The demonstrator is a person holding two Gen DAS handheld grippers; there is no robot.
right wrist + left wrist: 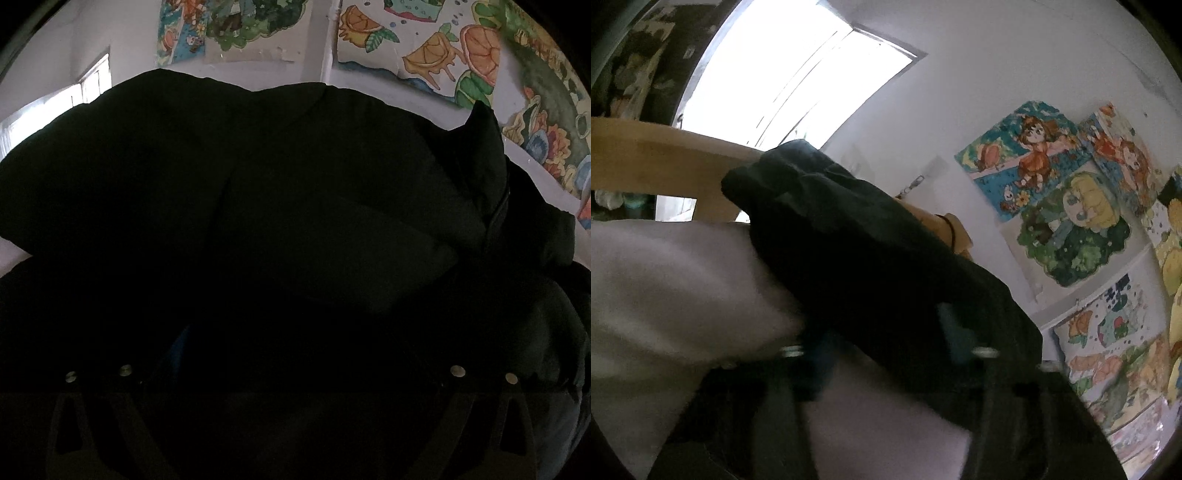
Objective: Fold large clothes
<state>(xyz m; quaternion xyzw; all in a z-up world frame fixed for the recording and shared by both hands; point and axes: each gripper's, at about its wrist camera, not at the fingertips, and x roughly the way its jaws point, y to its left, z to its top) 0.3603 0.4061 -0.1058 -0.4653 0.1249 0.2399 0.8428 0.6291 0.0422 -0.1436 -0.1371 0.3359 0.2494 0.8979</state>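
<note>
Tools buried in cloth: bulky black padded garment smothers the right tool and drapes the left tool over white bedding; neither grip discernible. Unseen, loose holds risk slippage.

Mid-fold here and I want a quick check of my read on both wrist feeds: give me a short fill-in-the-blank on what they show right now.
1. The garment draped over the left gripper is ____ in colour.
2. In the left wrist view, bright light comes through a ____ at the upper left.
3. The wall behind carries colourful cartoon ____.
4. In the right wrist view, the dark cloth hides the ____ of the right gripper.

Missing words: black; window; drawings; fingers
</note>
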